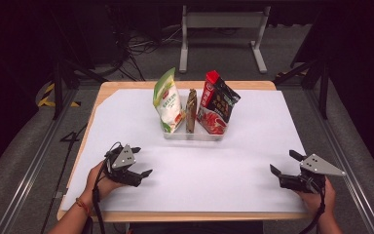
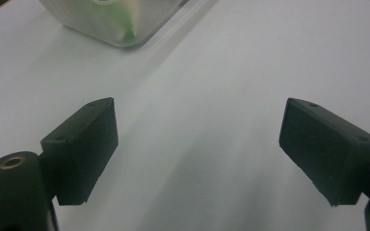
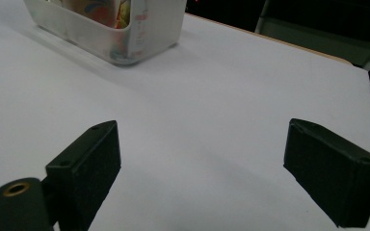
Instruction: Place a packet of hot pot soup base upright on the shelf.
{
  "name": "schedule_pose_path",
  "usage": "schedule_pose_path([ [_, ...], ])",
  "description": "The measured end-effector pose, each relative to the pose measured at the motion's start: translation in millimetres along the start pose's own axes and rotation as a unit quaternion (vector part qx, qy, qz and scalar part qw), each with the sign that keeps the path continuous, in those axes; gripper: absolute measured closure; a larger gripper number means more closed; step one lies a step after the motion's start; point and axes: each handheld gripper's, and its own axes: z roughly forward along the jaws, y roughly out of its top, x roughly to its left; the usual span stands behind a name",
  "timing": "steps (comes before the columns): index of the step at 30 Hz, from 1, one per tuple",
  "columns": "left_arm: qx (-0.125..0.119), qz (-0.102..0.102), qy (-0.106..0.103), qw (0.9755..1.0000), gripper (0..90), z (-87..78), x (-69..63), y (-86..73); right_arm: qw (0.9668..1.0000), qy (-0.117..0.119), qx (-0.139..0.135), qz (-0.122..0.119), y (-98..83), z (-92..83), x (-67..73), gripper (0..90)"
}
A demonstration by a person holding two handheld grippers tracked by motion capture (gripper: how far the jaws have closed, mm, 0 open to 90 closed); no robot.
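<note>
Near the bench's (image 1: 126, 87) front left corner, the left gripper (image 1: 143, 161) rests in a hand on the white sheet, its matte black, blocky jaws spread wide with nothing between them; a grey three-cornered plate sits on top. Toward the middle of the far edge stands a clear plastic tray (image 1: 193, 134), rounded at its corners and frosted in the gripper views, holding three packets upright. Leftmost is a green and white pouch (image 1: 167, 100), glossy, its printing too small to read. Beside it stands a thin brown packet (image 1: 191, 110), edge-on, so its face is hidden. Next comes a red and black bag (image 1: 217, 103) with a crinkled top; its lettering is illegible too. Both gripper views cut the tray off at the upper edge, showing just a blurred corner. Near the front right corner, the right gripper (image 1: 283, 163) lies in the other hand, jaws likewise released and empty, well apart from the tray.
</note>
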Motion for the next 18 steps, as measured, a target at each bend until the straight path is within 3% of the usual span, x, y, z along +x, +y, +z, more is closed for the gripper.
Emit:
schedule_pose_path([
  [18,0.005,0.0,-0.002,1.0,14.4,2.9,0.8,0.3,1.0,0.004,0.007,-0.002,-0.5,3.4,1.8,13.0],
])
